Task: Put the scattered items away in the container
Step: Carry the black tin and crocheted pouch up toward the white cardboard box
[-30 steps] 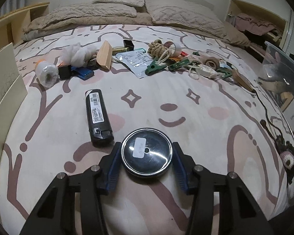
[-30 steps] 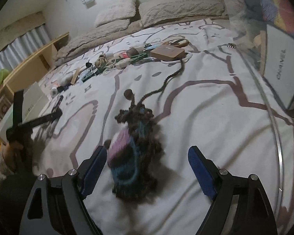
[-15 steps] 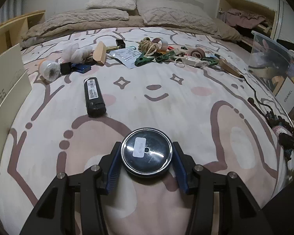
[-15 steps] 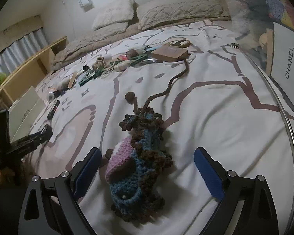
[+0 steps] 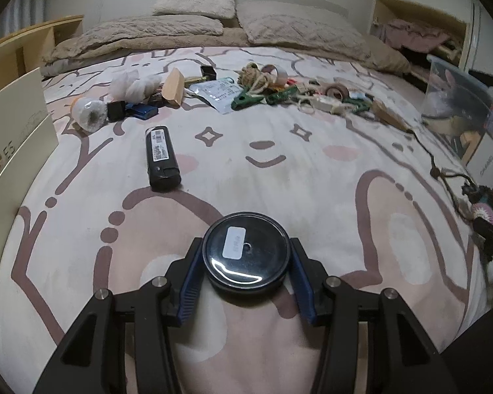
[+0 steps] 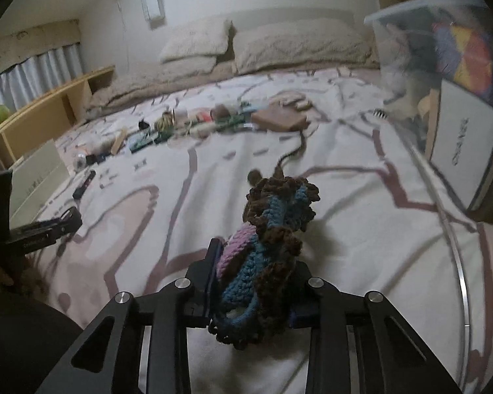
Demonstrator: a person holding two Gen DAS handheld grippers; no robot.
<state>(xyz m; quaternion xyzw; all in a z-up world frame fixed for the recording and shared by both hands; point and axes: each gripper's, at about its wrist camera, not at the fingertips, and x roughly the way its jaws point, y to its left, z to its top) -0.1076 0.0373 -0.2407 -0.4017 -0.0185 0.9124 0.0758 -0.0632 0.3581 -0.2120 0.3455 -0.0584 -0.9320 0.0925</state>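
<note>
My left gripper (image 5: pixel 246 262) is shut on a round black tin with a white sticker (image 5: pixel 246 252) and holds it above the patterned bedspread. My right gripper (image 6: pixel 256 282) is shut on a crocheted pouch of brown, blue and pink yarn (image 6: pixel 266 239), lifted off the bed; its brown cord (image 6: pixel 291 154) trails away over the bed. The clear plastic container (image 6: pixel 443 49) stands at the right, with a white card and coloured things inside; it also shows in the left wrist view (image 5: pixel 466 111). The left gripper shows at the left of the right wrist view (image 6: pixel 49 226).
A black lighter (image 5: pixel 161 157) lies on the bed ahead of the left gripper. A row of scattered items (image 5: pixel 246 92) lies farther back: rope, tape rolls, clips, a packet, a wooden block. Pillows (image 5: pixel 194 3) line the headboard. A cream box (image 5: pixel 13 124) stands left.
My right gripper has closed on the crocheted pouch and raised it from the bed. My left gripper, still holding the tin, has drawn back from the lighter.
</note>
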